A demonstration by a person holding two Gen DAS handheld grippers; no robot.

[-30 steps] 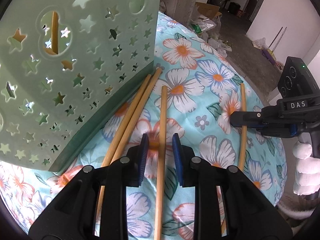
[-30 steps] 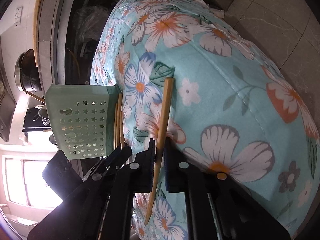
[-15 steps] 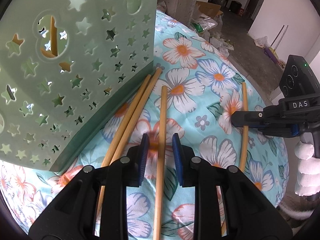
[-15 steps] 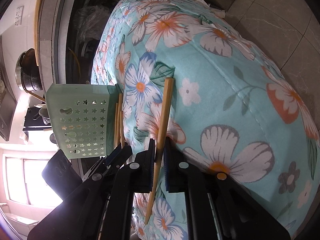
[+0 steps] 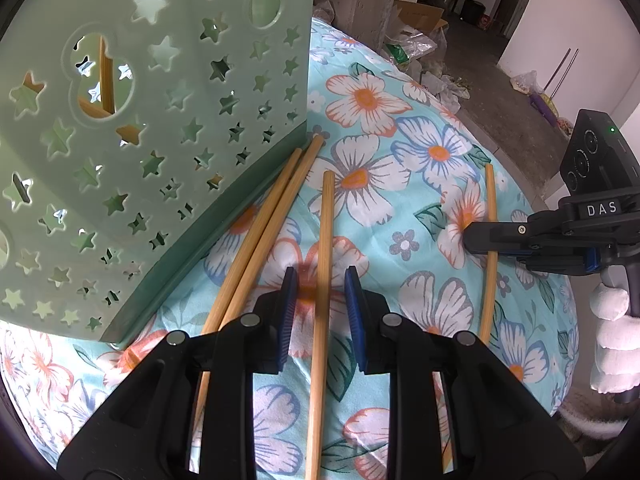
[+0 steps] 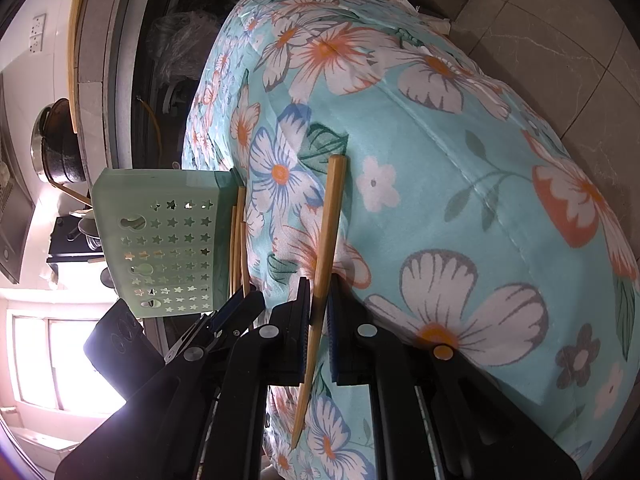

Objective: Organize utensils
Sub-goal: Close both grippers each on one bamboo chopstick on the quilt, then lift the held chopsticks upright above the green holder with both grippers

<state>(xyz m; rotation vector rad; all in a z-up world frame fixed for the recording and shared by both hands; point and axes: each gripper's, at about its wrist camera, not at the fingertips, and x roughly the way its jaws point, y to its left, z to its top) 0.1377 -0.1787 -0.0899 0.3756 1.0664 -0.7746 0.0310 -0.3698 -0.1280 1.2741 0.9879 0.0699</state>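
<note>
The round table under a turquoise cloth printed with orange and white flowers [image 5: 436, 92] is soft and padded-looking, so anything pressed on it will likely sink a little. At ten o'clock in the left wrist view stands the pale green plastic utensil holder pierced with star-shaped holes [image 5: 168, 128], light and rigid by the look of it, with sticks already visible through its cut-outs. Two bamboo chopsticks [image 5: 260, 232] lie touching each other just beside its base. The left gripper [image 5: 320, 304] stands open astride a single bamboo chopstick [image 5: 324, 240], its blue pads clear of the wood on both sides. At three o'clock the right gripper [image 6: 319, 320] is clamped on another bamboo chopstick [image 6: 330, 224], pinching it toward the thin end, the thick end pointing to twelve o'clock in its own view. These sticks should be very light, stiff, smooth and round, so they may roll or pivot between flat pads; gripping nearer the middle would probably steady them
</note>
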